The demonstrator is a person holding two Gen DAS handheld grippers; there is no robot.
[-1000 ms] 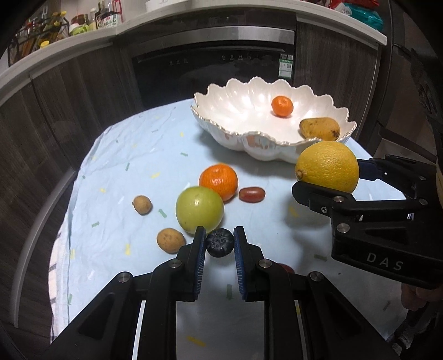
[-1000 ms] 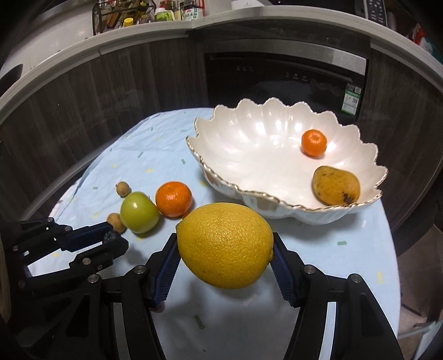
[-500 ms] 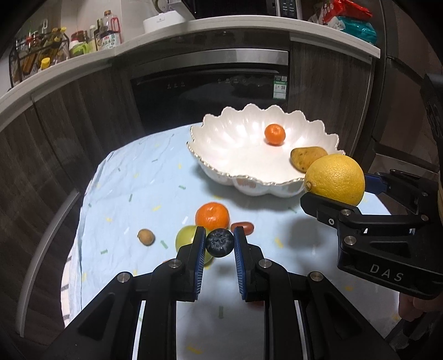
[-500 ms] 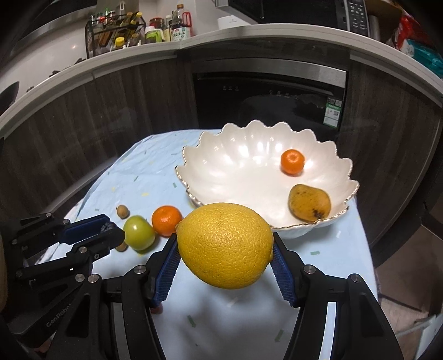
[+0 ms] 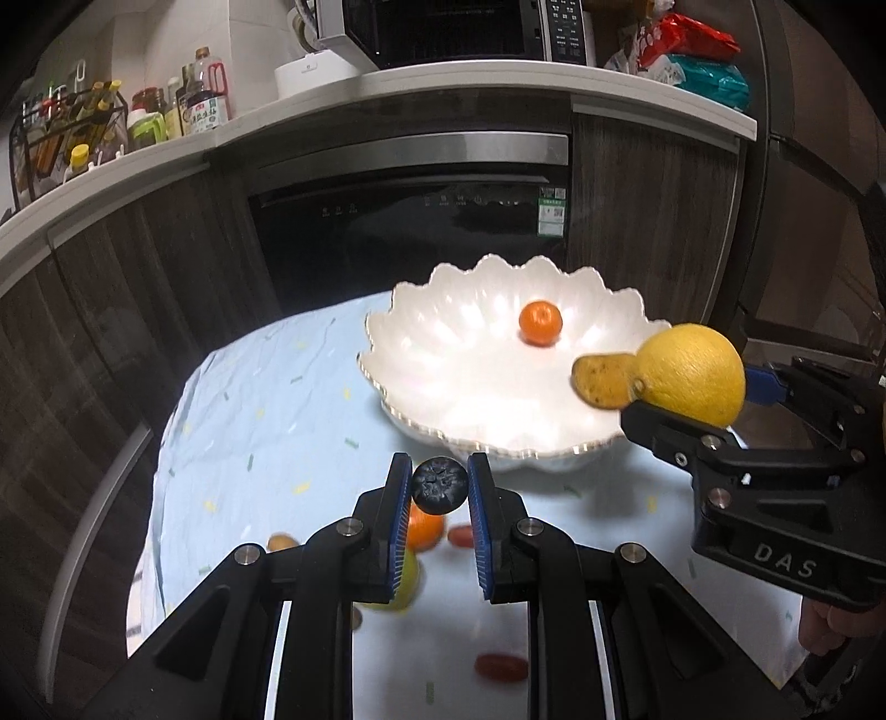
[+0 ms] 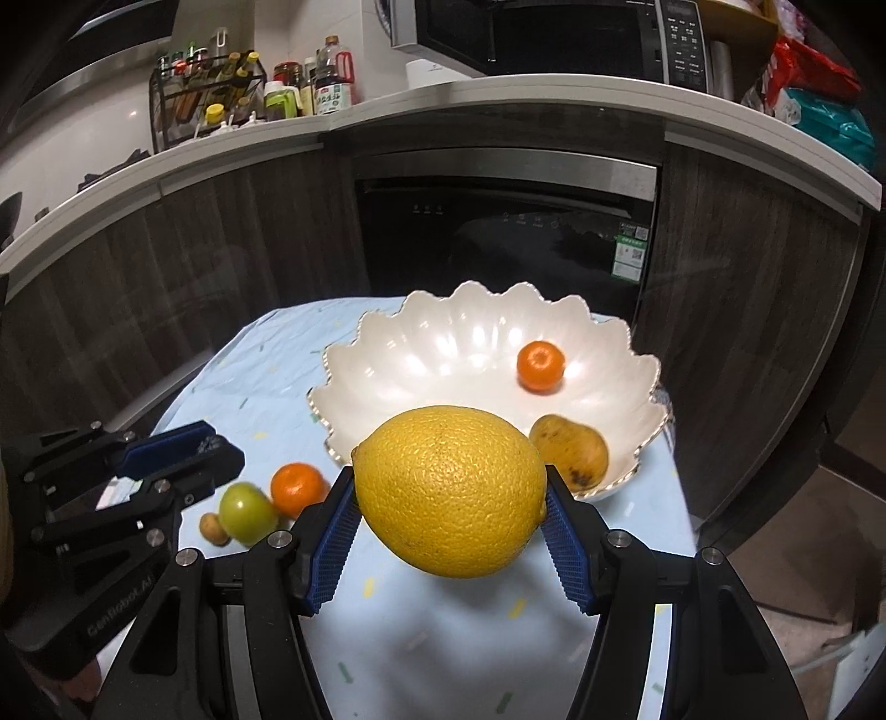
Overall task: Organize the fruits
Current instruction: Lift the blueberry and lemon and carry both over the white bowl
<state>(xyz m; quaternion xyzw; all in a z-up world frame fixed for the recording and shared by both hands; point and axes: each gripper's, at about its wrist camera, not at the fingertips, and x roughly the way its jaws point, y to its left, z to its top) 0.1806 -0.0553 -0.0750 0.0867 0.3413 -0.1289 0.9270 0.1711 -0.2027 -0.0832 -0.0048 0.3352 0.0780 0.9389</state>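
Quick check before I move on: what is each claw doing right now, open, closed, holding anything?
Left claw: closed on a blueberry.
Right claw: closed on a big yellow citrus fruit, pads pressing both its sides.

Beyond the far edge of my worktop, which wears a pale blue speckled cloth, I see a black dishwasher set in dark wood cabinets. On the white counter above sit a microwave, a wire rack of bottles, a soy sauce bottle and some snack bags.
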